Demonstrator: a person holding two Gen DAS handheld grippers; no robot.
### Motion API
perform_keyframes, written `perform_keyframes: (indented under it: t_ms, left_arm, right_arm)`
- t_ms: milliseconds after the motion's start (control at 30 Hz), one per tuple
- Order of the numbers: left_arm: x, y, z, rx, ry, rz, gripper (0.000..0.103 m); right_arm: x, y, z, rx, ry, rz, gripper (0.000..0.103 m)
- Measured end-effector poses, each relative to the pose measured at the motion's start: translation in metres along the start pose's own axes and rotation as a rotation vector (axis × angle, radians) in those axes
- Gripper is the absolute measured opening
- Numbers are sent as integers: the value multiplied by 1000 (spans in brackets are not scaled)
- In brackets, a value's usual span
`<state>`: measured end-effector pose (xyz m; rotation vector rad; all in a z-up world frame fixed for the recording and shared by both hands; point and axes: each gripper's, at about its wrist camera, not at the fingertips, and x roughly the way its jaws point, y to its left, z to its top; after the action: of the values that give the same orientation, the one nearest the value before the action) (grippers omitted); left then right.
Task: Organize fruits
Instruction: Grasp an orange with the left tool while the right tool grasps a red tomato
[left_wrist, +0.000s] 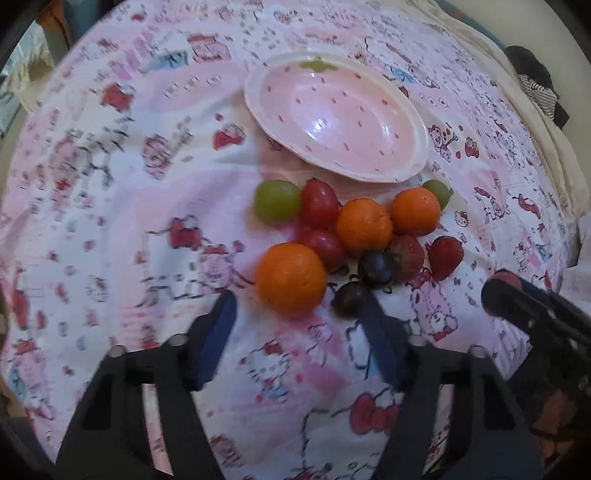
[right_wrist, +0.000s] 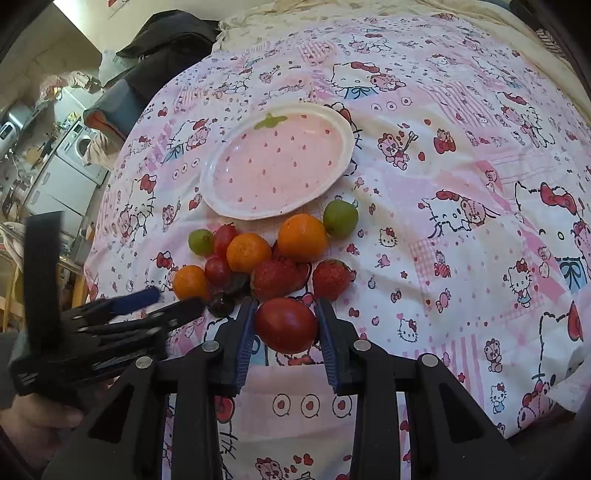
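A pink strawberry-shaped plate (left_wrist: 373, 173) (right_wrist: 221, 205) lies empty on the patterned cloth. Below it sits a cluster of fruit: oranges (left_wrist: 291, 278) (right_wrist: 303, 237), red tomatoes (left_wrist: 319, 204), green fruits (left_wrist: 277, 201) (right_wrist: 340, 219), strawberries (left_wrist: 445, 256) (right_wrist: 331, 278) and dark grapes (left_wrist: 377, 268). My left gripper (left_wrist: 299, 302) is open, its fingers on either side of the nearest orange, just short of it. My right gripper (right_wrist: 286, 312) is shut on a red tomato (right_wrist: 286, 325) at the near edge of the cluster. The left gripper shows at the left in the right wrist view (right_wrist: 162, 302).
The Hello Kitty cloth (right_wrist: 461, 206) covers a soft, rumpled surface. Dark bags (right_wrist: 166, 40) lie at the far edge. White appliances (right_wrist: 70, 162) stand off to the left. The right gripper (left_wrist: 532, 306) shows at the right in the left wrist view.
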<state>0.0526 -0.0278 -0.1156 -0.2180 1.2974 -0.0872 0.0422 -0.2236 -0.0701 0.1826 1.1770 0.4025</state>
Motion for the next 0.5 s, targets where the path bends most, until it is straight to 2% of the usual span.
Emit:
perform_keyframes:
  t_ms: [200, 267, 500]
  left_arm:
    - [5, 8, 5, -49, -24, -3, 56]
    - [8, 11, 7, -65, -13, -14, 39]
    - [2, 8, 3, -45, -19, -12, 37]
  right_arm:
    - [-2, -3, 1, 9, -6, 15, 34]
    - [-3, -3, 1, 11, -10, 18, 34]
    - [-4, -2, 1, 13, -14, 26, 34]
